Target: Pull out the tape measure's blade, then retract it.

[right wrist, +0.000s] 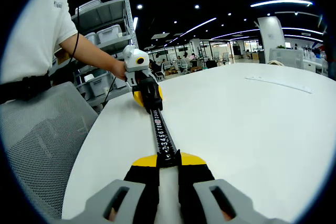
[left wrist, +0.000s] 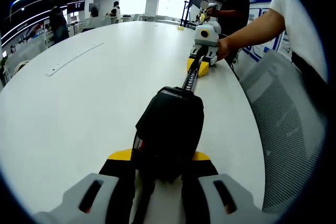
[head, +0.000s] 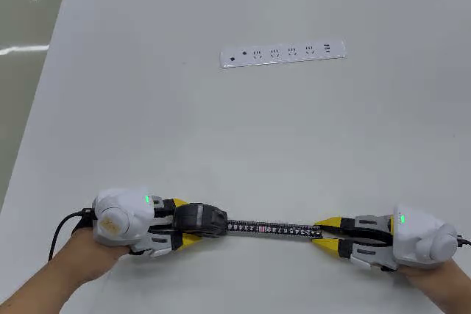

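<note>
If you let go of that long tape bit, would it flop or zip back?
Probably zip back: the blade runs straight and taut from the case to the right gripper, hinting at a spring. It looks thin, so likely bendy if pushed sideways. The chunky case seems unlikely to roll.

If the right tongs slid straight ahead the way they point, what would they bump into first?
The right tongs are shut on the blade and point along it. Straight on, they would most likely hit the black tape measure case first, held in the left tongs.
</note>
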{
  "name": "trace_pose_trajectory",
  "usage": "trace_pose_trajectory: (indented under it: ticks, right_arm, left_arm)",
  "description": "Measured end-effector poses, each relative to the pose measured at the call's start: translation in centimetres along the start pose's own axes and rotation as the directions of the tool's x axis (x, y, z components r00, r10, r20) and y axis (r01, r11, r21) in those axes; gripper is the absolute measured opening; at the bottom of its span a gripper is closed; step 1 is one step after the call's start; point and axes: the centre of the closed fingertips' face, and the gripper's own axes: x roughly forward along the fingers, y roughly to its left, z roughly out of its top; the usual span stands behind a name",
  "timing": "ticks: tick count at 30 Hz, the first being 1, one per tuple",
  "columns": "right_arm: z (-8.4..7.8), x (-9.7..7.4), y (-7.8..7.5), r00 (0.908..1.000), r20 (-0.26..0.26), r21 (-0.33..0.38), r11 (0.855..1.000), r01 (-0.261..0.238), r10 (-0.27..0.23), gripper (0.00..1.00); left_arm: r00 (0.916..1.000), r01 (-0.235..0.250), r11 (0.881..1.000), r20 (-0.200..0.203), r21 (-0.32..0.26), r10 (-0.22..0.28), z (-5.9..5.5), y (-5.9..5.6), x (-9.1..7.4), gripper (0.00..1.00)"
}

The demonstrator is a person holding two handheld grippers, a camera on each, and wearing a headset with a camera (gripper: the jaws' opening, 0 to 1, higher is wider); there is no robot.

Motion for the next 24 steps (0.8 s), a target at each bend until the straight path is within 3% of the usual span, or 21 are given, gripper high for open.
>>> trace_pose_trajectory:
  ticks: [24]
  right_arm:
    - [-0.5, -1.5, -0.4, 0.9999, 0.004, 0.008, 1.0, 0.014, -0.014, 0.1]
  left_arm:
    - [1.0, -0.005, 1.0, -0.005, 0.002, 0.005, 0.0, 0.0, 0.0, 0.3]
